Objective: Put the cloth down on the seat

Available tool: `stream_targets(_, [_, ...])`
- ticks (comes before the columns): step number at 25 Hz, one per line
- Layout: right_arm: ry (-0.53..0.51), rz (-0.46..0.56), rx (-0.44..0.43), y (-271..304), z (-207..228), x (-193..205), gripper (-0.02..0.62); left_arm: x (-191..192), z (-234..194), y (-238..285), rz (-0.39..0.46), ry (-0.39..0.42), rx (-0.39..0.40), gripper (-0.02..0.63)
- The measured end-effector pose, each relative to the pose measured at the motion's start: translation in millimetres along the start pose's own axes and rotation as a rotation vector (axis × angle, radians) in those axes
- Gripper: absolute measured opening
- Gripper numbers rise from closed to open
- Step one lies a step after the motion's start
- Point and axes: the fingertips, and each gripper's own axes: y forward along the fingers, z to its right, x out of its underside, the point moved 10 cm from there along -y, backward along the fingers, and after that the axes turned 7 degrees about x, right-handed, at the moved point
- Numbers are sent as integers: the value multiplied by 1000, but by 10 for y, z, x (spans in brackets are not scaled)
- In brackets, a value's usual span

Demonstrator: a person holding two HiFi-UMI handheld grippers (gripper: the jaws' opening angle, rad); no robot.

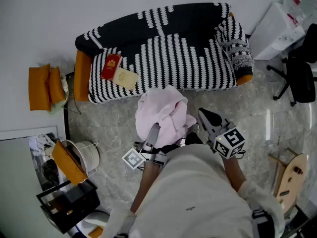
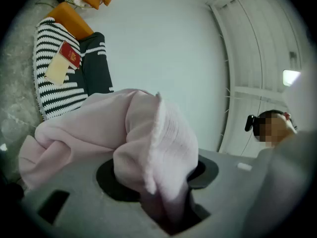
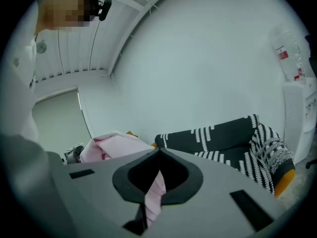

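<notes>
A pale pink cloth (image 1: 161,114) hangs bunched in the air over the floor, in front of the sofa. The sofa seat (image 1: 183,63) wears a black cover with white stripes. My left gripper (image 1: 153,129) is shut on the cloth from below-left; in the left gripper view the cloth (image 2: 129,133) spills out of the jaws and fills the foreground. On the right side, my right gripper (image 1: 200,116) is shut on a narrow fold of the cloth (image 3: 154,192), with the main bundle (image 3: 111,147) to its left. The sofa (image 3: 233,138) lies beyond.
A red booklet (image 1: 111,67) and a yellow card (image 1: 125,78) lie on the seat's left part. Orange cushions (image 1: 44,86) sit on the floor at left, with a white bucket (image 1: 86,155) nearer. An office chair (image 1: 299,73) stands at right.
</notes>
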Motion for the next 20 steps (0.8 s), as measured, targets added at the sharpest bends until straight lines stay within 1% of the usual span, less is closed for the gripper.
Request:
stream_targets(5, [-2,10,10,-75,-52,20,8,15,-15,-47,10,-32,15,218])
stream_targets(9, [-11,12,12,-124,-27,0,8,44,-25,-36,9,-39,0,218])
stream_targets(12, [4,39,5,-161,14,-19,8,70,-15,-17,11,-43,-3,218])
stream_targets(17, [20,48,-1,-231,66,-8,8,103,42,15,9,-14,-3,218])
stream_targets(20, [42,39,13,-273,134,46,9,69,47,18,29,10,-11,218])
